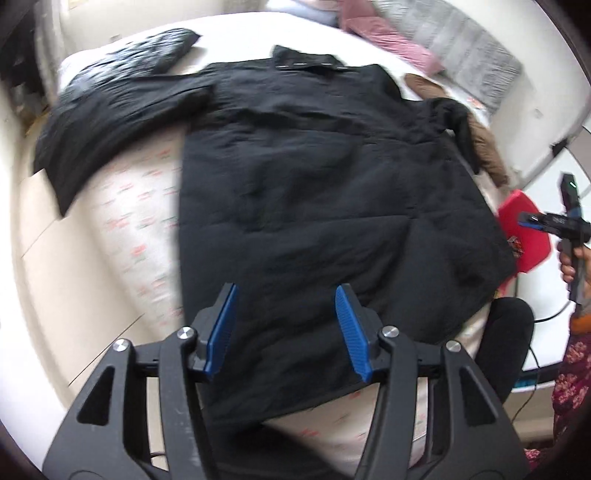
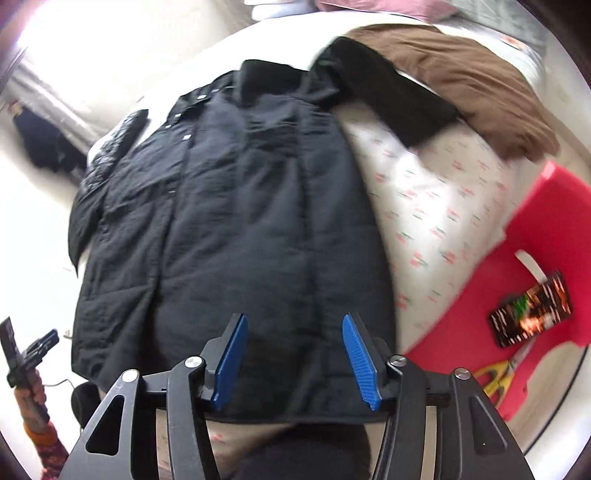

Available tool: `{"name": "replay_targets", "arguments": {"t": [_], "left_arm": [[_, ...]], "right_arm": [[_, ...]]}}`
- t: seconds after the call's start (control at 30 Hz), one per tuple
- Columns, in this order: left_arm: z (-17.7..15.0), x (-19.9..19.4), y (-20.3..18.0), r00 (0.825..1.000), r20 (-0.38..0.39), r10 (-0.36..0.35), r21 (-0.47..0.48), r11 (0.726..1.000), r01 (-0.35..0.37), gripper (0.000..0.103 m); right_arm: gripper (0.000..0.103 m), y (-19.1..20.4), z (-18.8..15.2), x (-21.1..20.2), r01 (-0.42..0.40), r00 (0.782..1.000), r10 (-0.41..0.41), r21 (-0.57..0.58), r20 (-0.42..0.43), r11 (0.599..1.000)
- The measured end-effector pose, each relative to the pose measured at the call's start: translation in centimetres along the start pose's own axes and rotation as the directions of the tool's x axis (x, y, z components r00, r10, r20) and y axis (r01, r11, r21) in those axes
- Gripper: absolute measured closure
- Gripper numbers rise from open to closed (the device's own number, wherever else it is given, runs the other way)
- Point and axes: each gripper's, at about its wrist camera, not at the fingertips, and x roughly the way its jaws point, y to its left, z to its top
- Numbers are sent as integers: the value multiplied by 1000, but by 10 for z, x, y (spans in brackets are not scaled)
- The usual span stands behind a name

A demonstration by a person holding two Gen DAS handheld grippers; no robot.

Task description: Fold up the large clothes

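A large black coat (image 1: pixel 314 166) lies flat on the bed, collar at the far end and hem toward me. One sleeve (image 1: pixel 110 122) spreads out to the left. The other sleeve (image 2: pixel 388 99) rests against a brown garment. My left gripper (image 1: pixel 285 291) hangs over the hem, open, with nothing between its blue pads (image 1: pixel 221 328). My right gripper (image 2: pixel 294 321) is also open above the coat's (image 2: pixel 240 221) hem, its pads clear of the cloth. Each wrist view shows the other gripper in a hand at the frame's edge: the right one (image 1: pixel 565 221) and the left one (image 2: pixel 33 347).
The bed has a white patterned sheet (image 2: pixel 436 206). A brown garment (image 2: pixel 461 81) lies at its far right and a shiny dark garment (image 1: pixel 147 55) at the far left, with pink (image 1: pixel 384 33) and grey (image 1: pixel 461 48) pillows behind. A red stool (image 2: pixel 535 240) beside the bed carries a packet (image 2: pixel 532 314) and scissors (image 2: pixel 495 373).
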Motion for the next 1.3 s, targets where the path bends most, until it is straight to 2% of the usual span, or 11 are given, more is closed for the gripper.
{"name": "replay_targets", "arguments": {"t": [0.17,0.27,0.33,0.4,0.57,0.83,1.03,1.1,1.13,1.2,1.3], "left_arm": [[-11,64,-62,988,-113,-104,162,979,122,47],[-32,110,-97,934,-344,-101,256,947,197,47],[-40,102,-110,948,-315,-42,365,917,162,45],[-34,87,-112,940,-333,-79,372,905,208,43],[13,45,-93,974,-185,-130,303,935,182,24],[106,55,-61,997,32,-67,85,994,64,23],[153,109,-65,994,-62,-95,-3,995,95,23],[169,128,-69,994,-93,-62,21,998,65,23],[175,134,-73,994,-103,-47,32,998,51,23],[193,150,-81,993,-114,-34,63,997,41,23],[229,181,-93,996,-83,-31,104,994,40,23]], "right_arm": [[43,11,16,26,9,1000,-9,-4,-20,1000],[43,0,27,32,31,999,-30,18,-25,999],[43,-14,38,30,55,998,-54,38,-20,998],[43,-33,49,25,78,997,-78,66,-3,995],[35,-89,92,15,122,988,-139,204,73,971],[33,-180,162,51,103,968,-198,472,155,875],[33,-218,198,117,141,961,-249,565,119,813],[33,-218,208,128,196,935,-326,561,141,804],[35,-214,212,130,224,917,-365,548,161,805],[83,-200,222,132,291,892,-420,499,166,816],[97,-176,236,110,392,845,-494,392,204,832]]}}
